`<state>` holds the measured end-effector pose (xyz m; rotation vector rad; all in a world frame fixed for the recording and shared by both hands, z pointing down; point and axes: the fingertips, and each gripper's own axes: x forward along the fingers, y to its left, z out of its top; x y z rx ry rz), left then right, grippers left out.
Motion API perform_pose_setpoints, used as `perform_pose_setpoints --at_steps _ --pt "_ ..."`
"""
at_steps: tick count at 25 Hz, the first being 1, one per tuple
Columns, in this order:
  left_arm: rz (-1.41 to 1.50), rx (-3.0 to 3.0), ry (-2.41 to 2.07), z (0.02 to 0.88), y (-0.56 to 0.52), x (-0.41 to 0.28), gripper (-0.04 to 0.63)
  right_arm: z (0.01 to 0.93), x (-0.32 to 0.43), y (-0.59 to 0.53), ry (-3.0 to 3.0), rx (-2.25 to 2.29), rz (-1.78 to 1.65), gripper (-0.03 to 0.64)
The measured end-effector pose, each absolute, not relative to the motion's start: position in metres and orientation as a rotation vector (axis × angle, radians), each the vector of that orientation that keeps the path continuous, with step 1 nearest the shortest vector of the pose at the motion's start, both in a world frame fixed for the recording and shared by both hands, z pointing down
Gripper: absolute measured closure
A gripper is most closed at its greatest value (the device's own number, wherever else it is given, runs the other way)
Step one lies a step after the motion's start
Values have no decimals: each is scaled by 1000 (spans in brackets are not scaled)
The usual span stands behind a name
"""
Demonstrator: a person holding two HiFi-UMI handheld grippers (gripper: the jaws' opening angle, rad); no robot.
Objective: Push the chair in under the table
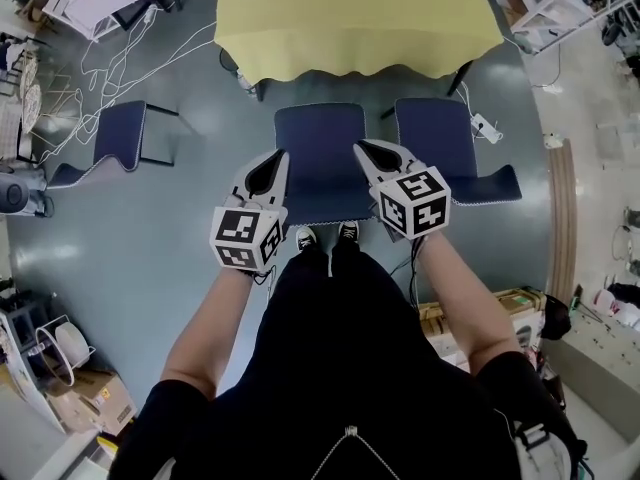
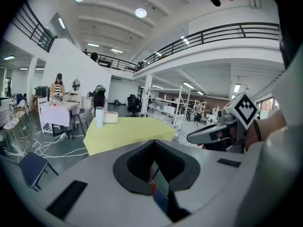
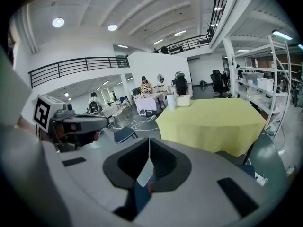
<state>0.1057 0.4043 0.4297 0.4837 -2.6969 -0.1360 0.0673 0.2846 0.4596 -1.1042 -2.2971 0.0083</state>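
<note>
A dark blue chair (image 1: 322, 163) stands just short of the table with a yellow cloth (image 1: 350, 23), seen from above in the head view. My left gripper (image 1: 282, 155) hangs over the chair's left side and my right gripper (image 1: 359, 145) over its right side, both pointing at the table. Both are shut and hold nothing; whether they touch the chair I cannot tell. The left gripper view has its shut jaws (image 2: 154, 142) aimed at the yellow table (image 2: 128, 131), with the right gripper (image 2: 190, 137) alongside. The right gripper view shows its own shut jaws (image 3: 149, 139), the table (image 3: 213, 122) and the left gripper (image 3: 105, 120).
A second blue chair (image 1: 445, 153) stands right beside the first, a third (image 1: 115, 138) off to the left. White cables (image 1: 110, 63) and a power strip (image 1: 485, 128) lie on the floor. Cardboard boxes (image 1: 100, 398) sit at lower left. My feet (image 1: 325, 236) are behind the chair.
</note>
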Motion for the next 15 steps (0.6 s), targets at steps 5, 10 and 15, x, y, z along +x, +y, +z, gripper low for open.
perform_pose_setpoints --at_steps 5,10,15 --pt "-150 515 -2633 460 399 106 586 490 72 281 -2233 -1093 -13 601" --pt "-161 529 -2582 493 397 106 586 526 78 278 -2168 -1095 -35 601" --pt "-147 539 -2533 530 399 109 586 566 87 282 -2098 -1095 -55 600"
